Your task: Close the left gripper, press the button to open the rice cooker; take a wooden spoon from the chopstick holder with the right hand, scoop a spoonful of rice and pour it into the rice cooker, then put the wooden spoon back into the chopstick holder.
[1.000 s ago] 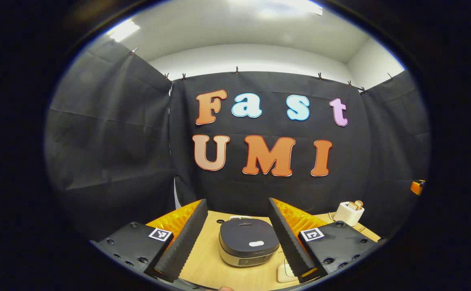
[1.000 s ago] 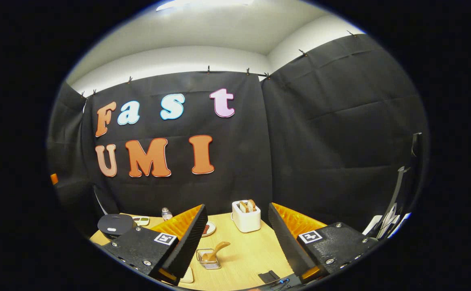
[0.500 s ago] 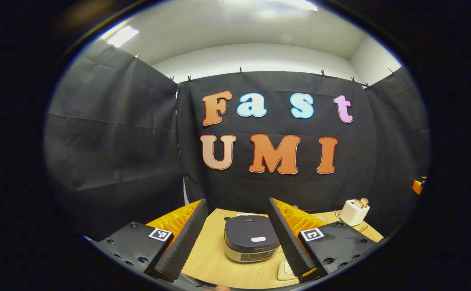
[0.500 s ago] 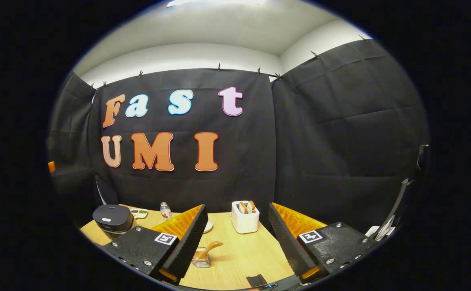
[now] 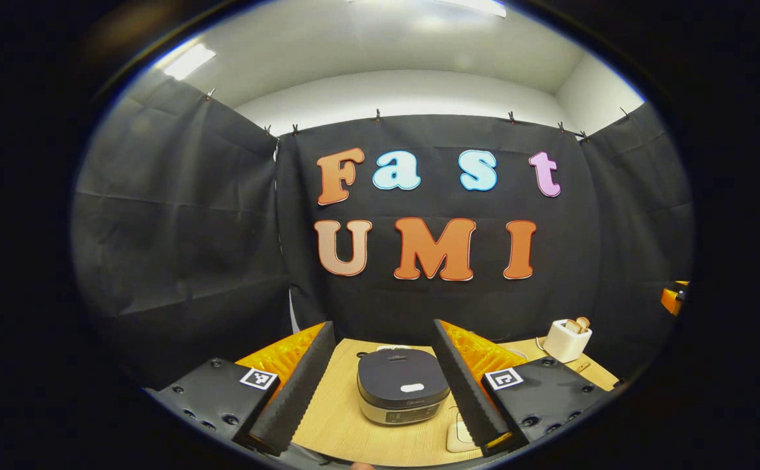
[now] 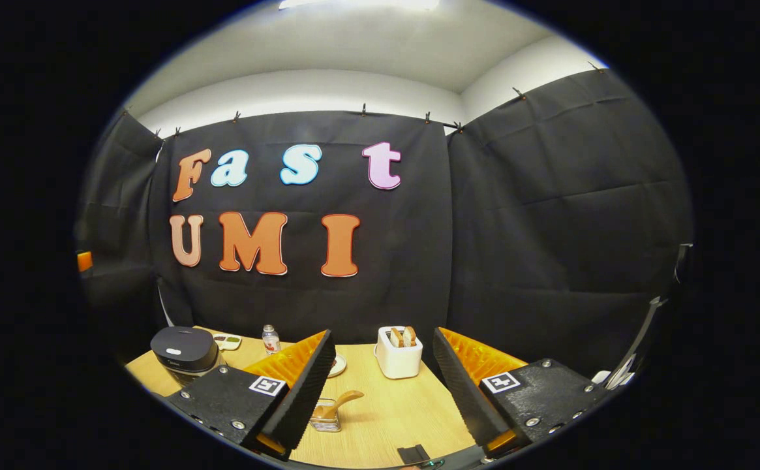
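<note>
Both the left gripper (image 5: pixel 383 385) and right gripper (image 6: pixel 383 385) gape wide, holding nothing. Pinch the left fingers together first; then press squarely on the rice cooker (image 5: pixel 402 393) lid's button (image 5: pixel 412 388).

This is a recording booth set up to mimic a kitchen, not a real home. Black cloth (image 6: pixel 549 215) hangs on all sides, clipped along its top edge, with a plain white wall and ceiling lights (image 5: pixel 184 62) above it in the upper part of both views. At the bottom stands a light wooden desk (image 6: pixel 386 411) carrying kitchen goods: a dark-lidded rice cooker (image 5: pixel 402 391), a white toaster (image 6: pixel 399 352) with bread in its slots, a small bottle (image 6: pixel 270 339) and a small plate (image 6: pixel 337 365).
</note>
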A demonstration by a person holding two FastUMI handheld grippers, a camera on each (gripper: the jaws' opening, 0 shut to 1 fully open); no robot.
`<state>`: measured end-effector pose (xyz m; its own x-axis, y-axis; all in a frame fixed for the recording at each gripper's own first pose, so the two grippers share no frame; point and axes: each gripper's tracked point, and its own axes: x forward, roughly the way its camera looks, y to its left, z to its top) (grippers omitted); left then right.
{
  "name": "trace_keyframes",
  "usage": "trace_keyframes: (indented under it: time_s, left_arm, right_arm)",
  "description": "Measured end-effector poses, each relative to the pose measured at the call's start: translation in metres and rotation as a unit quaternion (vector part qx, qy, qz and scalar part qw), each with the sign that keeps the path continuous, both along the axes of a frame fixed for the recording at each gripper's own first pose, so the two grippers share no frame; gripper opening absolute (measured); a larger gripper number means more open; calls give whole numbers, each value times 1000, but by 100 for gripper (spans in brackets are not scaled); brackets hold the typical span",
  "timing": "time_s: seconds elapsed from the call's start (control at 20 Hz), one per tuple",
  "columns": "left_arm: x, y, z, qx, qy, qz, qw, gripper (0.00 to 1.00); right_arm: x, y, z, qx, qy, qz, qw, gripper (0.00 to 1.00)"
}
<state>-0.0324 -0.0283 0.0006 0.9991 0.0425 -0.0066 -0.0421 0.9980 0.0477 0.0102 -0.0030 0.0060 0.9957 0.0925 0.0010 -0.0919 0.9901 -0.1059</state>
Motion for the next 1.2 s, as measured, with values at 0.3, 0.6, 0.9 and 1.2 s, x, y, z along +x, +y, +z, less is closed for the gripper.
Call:
trace_keyframes:
  time_s: [0.3, 0.6, 0.9, 1.2]
  left_arm:
    - [-2, -1, -1, -3, 3, 2, 1000, 100]
    - [-4, -5, -1, -7, 3, 0, 1000, 100]
    - [-1, -8, 1, -8, 4, 0, 1000, 100]
    - [1, -11, 0, 1, 8, -1, 1000, 92]
  right_arm:
    - [2, 2, -3, -1, 4, 4, 1000, 94]
    - [6, -2, -4, -7, 3, 1, 1000, 94]
    - [7, -11, -4, -5, 3, -4, 1000, 94]
    - [9, -15, -6, -8, 5, -4, 1000, 94]
